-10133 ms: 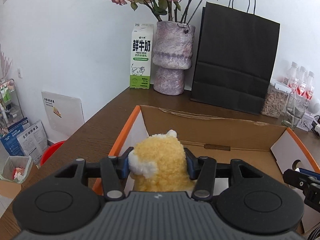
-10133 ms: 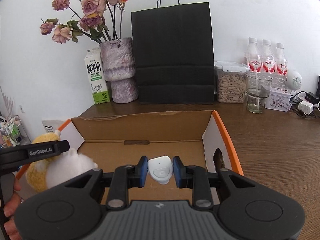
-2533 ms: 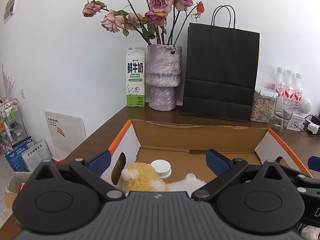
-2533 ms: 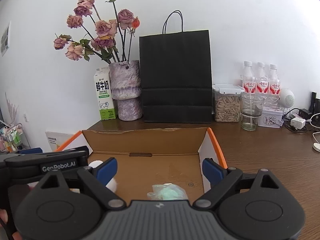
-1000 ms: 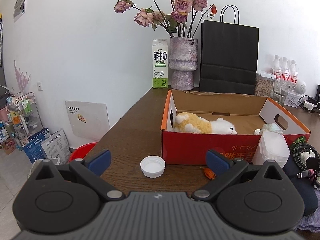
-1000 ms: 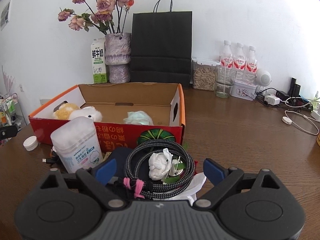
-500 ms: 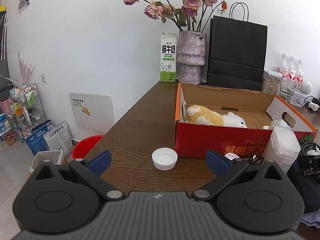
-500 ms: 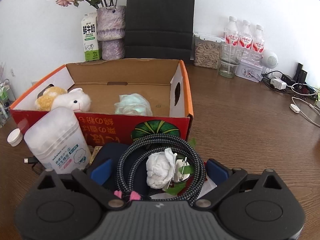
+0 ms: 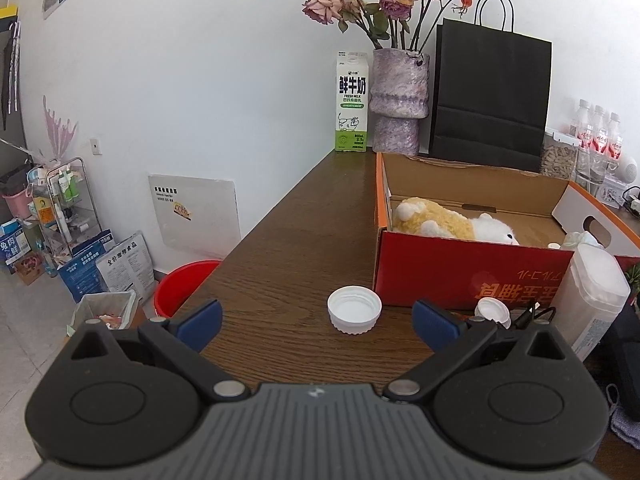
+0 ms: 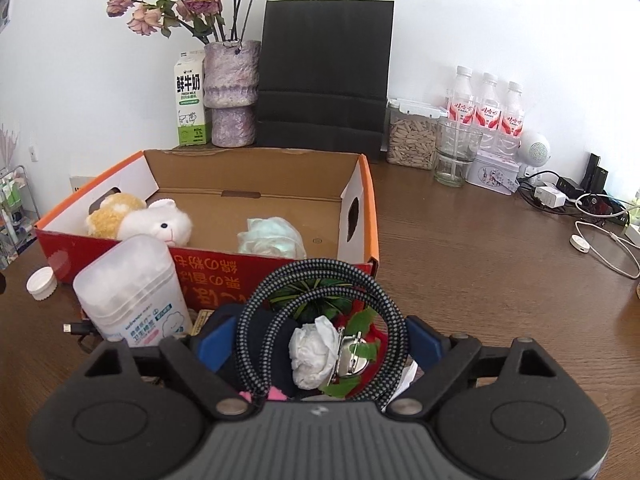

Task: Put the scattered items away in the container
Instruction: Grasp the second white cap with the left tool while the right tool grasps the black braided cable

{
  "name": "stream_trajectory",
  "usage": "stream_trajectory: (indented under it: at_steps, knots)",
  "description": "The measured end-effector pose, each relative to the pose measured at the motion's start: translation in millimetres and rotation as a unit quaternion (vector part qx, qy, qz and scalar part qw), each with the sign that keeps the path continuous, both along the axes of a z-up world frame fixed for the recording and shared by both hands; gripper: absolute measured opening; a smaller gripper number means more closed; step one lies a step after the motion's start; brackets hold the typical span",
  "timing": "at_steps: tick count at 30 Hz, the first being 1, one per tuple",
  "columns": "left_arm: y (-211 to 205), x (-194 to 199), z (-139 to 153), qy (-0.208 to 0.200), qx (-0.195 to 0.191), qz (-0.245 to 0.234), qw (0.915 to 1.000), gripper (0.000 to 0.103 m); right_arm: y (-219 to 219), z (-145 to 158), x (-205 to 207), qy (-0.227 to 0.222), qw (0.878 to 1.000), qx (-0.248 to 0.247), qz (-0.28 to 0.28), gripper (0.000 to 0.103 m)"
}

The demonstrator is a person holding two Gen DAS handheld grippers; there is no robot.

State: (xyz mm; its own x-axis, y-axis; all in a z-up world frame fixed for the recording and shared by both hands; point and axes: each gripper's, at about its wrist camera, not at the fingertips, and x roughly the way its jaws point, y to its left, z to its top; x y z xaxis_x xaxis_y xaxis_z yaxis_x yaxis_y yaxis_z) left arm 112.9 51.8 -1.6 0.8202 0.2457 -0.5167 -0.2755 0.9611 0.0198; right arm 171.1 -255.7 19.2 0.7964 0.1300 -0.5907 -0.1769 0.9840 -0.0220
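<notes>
both views are bright and evenly lit, with soft shadows and mild glare on the table (image 9: pixel 304 240); sharp centres, strong fisheye bending and dark corners.

The cardboard box's (image 9: pixel 472 280) near wall hides the plush toy's (image 9: pixel 452 222) underside. At the table's near edge, the braided cable coil (image 10: pixel 320 280) is partly covered by the right gripper's body.

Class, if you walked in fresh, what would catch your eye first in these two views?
The red and orange cardboard box in the middle of the brown wooden table, with a yellow and white plush toy inside at its left end. Closer, a coiled braided black cable lies in front of the box, between the open right gripper fingers.
</notes>
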Motion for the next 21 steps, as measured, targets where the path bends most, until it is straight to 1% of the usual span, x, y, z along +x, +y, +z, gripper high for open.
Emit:
stream_trajectory:
  at_steps: [6,10,14,17,20,21]
  knots:
    - [4,18,-9,0.025,0.005,0.001,0.9997,0.103,-1,8,-6,-0.017,1.0,0.011,-0.001,0.089]
    - [4,38,-16,0.048,0.017,-0.006,0.9987,0.103,-2,12,-7,-0.025,0.999,0.023,-0.004,0.089]
    - [5,58,-25,0.073,0.02,-0.011,0.997,0.103,-5,13,-5,-0.025,0.999,0.032,-0.009,0.089]
    - [3,63,-28,0.074,0.021,-0.017,0.9969,0.103,-5,11,-4,-0.024,0.999,0.034,-0.011,0.089]
    - [2,66,-29,0.074,0.02,-0.023,0.9968,0.097,-5,11,-2,-0.022,0.999,0.036,-0.013,0.089]
    - [3,68,-30,0.076,0.016,-0.026,0.9967,0.089,-4,10,-2,-0.022,0.999,0.036,-0.013,0.089]
